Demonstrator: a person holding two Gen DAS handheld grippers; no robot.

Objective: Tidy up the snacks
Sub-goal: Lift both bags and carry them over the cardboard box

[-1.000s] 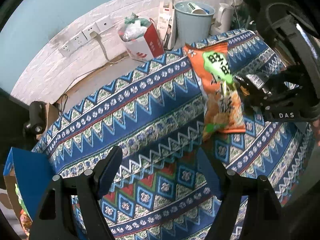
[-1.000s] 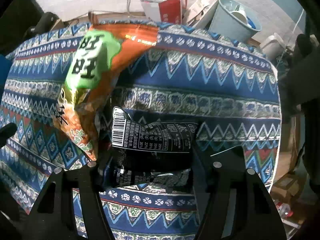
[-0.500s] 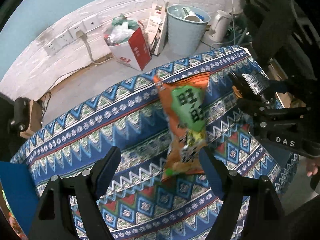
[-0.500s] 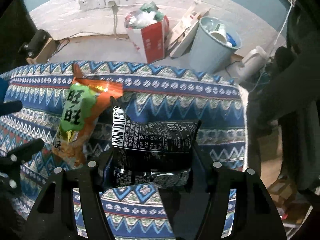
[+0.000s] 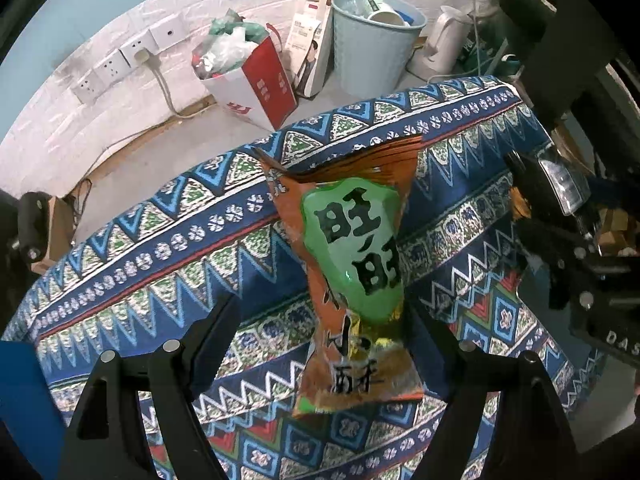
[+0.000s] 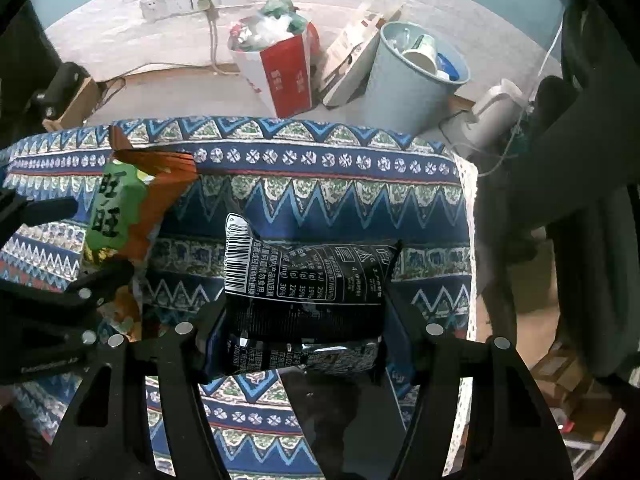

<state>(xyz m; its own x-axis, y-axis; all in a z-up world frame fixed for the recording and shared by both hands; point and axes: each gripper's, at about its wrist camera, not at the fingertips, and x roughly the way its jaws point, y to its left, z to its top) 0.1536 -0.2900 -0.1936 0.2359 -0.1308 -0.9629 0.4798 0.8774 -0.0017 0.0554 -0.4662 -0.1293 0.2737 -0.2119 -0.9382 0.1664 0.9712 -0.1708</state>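
Our right tongs [image 6: 304, 320] clamp the black snack pack [image 6: 308, 280] clear above the table [image 6: 320, 200], ready to carry. Our left tongs [image 5: 324, 320] stand wide, straddling the orange snack bag [image 5: 352, 280], which lies flat between them, not yet pinched.

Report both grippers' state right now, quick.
Left gripper: open, jaws either side of the orange snack bag lying on the patterned cloth, not gripping it.
Right gripper: shut on the black snack packet.
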